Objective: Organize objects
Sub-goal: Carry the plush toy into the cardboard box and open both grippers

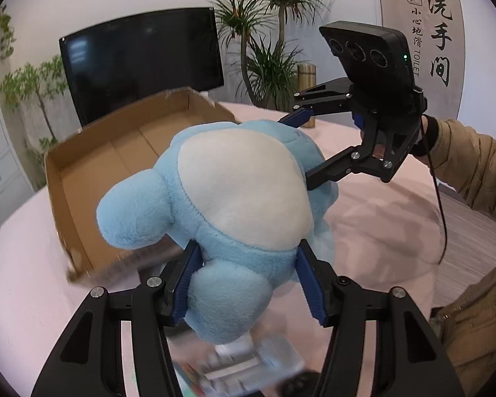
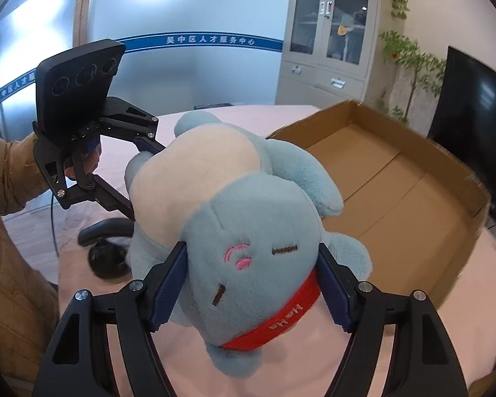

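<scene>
A light blue plush toy [image 1: 241, 195] with a cream belly and a red collar is held in the air by both grippers. My left gripper [image 1: 248, 281] is shut on its lower body. My right gripper [image 2: 251, 284] is shut on its head [image 2: 254, 264], just above the collar. Each gripper shows in the other's view: the right one [image 1: 314, 152] behind the toy, the left one [image 2: 132, 178] at the toy's far end. An open, empty cardboard box [image 1: 122, 145] lies on the pink tablecloth just behind the toy; in the right wrist view it [image 2: 396, 178] sits to the right.
A black headset-like object [image 2: 105, 248] lies on the table [image 1: 380, 225] under the toy. Blurred packaged items [image 1: 248, 364] lie below the left gripper. A dark monitor [image 1: 142, 63], potted plants [image 1: 274, 49] and a grey cabinet [image 2: 334, 39] stand beyond the table.
</scene>
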{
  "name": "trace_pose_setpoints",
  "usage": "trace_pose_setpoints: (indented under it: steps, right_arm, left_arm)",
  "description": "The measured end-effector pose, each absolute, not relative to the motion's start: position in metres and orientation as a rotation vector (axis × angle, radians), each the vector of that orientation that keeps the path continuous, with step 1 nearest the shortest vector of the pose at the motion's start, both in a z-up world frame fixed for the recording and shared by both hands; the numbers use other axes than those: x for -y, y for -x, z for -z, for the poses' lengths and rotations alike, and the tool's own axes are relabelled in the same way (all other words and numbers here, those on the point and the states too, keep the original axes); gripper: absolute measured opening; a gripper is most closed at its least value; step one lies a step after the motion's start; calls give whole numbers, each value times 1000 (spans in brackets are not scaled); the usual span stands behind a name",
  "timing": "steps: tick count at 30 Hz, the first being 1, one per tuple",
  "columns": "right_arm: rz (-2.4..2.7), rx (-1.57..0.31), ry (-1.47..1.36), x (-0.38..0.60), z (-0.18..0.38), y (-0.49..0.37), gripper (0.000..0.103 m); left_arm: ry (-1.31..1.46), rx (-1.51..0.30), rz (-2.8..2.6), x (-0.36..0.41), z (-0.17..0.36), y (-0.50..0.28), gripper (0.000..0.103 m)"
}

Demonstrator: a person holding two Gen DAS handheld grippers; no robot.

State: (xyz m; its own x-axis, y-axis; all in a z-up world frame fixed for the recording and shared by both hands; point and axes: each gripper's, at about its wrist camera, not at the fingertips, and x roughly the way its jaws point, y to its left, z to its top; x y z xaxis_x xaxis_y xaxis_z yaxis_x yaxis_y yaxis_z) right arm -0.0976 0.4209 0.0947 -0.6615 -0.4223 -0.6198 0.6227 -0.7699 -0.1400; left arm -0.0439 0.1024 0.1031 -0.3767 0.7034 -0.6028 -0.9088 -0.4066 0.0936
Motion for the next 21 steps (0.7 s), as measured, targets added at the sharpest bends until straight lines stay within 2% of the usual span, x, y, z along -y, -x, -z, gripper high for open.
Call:
trace_pose_setpoints:
  steps: [4,10,11,13,15,19,20,21]
  right_arm:
    - [2442,-494,-765,-448,-121,133,74]
    - [2519,-524,-861,-496,-133,204,72]
    - [2510,-504,-882,-505,-132,216,51]
    - [2486,-467,-924,-519,-130,234,13]
    - [2482,-524,-987,-522,-118,253,14]
    - [2457,-514,-1009,-527,-96,258,14]
    - [2464,-505,-988,-528,-95,253,14]
    - [2478,-476,-962,-532,-96,249,14]
  left_arm:
    - [528,-495,-1951,-132,-124,92,56]
    - [605,-441,-1918,-190,-113,174,56]
    - [617,-443,-1911,-198,-109,183,56]
    - [651,-440,-1888,-219,-96,202,46]
    - [678,-424,-1883,-232,-86,217,45]
    - [739,-441,-1896,-240,-68,230,46]
    - [734,-446,-1904,-236,-67,229,48]
    - [726,-456,-1925,-229,-69,227,56]
